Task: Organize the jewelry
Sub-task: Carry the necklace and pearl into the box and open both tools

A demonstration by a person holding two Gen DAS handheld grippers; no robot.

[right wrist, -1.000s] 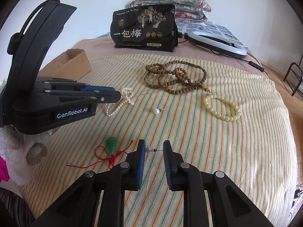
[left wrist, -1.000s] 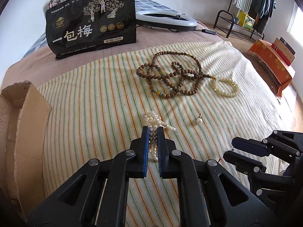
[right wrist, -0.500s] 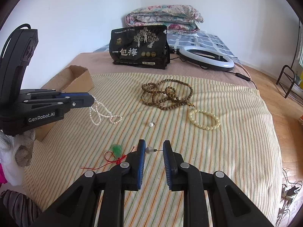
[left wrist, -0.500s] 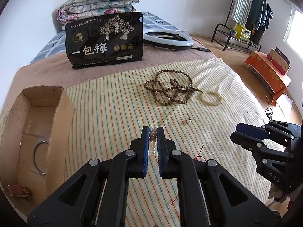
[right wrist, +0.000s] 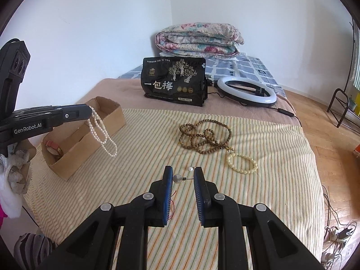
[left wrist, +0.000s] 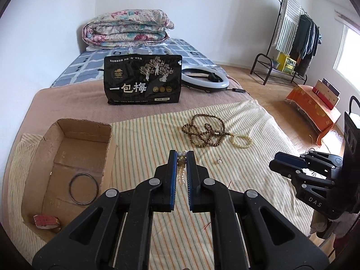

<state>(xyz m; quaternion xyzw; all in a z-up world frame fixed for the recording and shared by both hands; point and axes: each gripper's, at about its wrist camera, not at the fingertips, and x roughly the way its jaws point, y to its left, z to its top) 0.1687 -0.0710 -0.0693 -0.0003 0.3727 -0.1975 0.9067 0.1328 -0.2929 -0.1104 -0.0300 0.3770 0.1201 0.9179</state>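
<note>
Pearl loops dangle clear of the striped bedspread [right wrist: 258, 202] as the left gripper [right wrist: 91, 112] pinches the pearl necklace [right wrist: 101, 132] beside the cardboard box [right wrist: 74, 155], apparently its destination. The right gripper [right wrist: 183, 177] clamps a pearl earring [right wrist: 177, 178] end to end, lifted above wooden beads [right wrist: 204, 138] not yet sorted.

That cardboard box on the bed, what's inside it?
The cardboard box holds a thin dark ring lying flat and a small reddish strap-like piece near its front corner. The near wall hides part of the floor, so more may lie there.
</note>
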